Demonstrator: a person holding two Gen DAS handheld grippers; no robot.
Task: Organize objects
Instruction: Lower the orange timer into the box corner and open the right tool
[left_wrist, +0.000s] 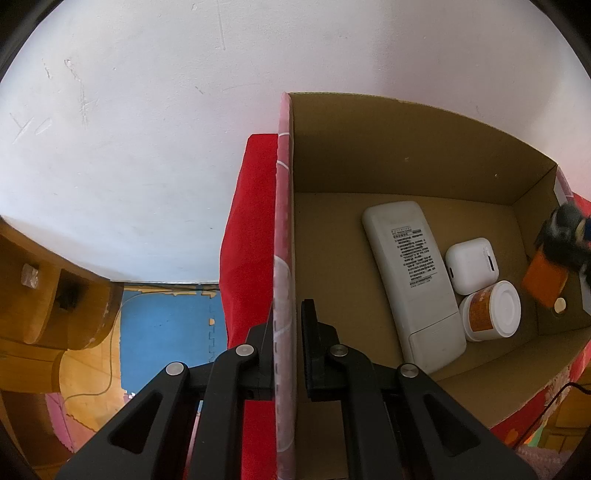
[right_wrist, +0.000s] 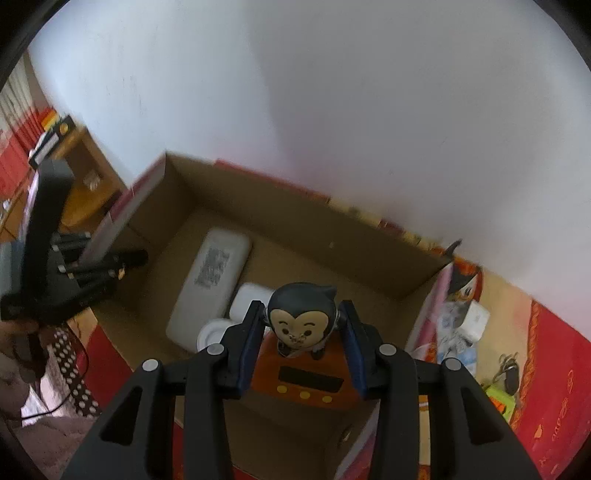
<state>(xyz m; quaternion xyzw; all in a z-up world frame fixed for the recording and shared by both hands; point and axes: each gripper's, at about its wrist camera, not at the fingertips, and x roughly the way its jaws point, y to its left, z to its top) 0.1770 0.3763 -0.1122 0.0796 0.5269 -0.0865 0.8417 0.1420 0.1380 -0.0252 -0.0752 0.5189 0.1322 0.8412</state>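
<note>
cardboard forms the box (left_wrist: 369, 147), which is seen open at the top and stands on a red cloth (left_wrist: 251, 236) close to a white wall (left_wrist: 147, 110). the left wall of the box is clamped by the left gripper (left_wrist: 286, 328): one finger is placed outside it and one inside, and the wall is pressed between them.

on the floor of the box a white remote (left_wrist: 413, 280) is laid with its label side up. just beside it, on the right, a small white case (left_wrist: 471, 264) is found, and next to this a white jar (left_wrist: 493, 315) with an orange label is lying on its side.

the right gripper (right_wrist: 302, 325) is held above the near part of the box. a monkey clock (right_wrist: 303, 354) is gripped in it: the dark monkey head is squeezed between the two blue pads (right_wrist: 249, 350), and the orange base with a dark display and three yellow buttons hangs below the head. from the left wrist view the same clock is seen blurred at the right edge of the box, above its floor.

outside the box, on the right, some tissue packs (right_wrist: 461, 325) and a bunch of keys (right_wrist: 509, 373) are lying on the red cloth.
</note>
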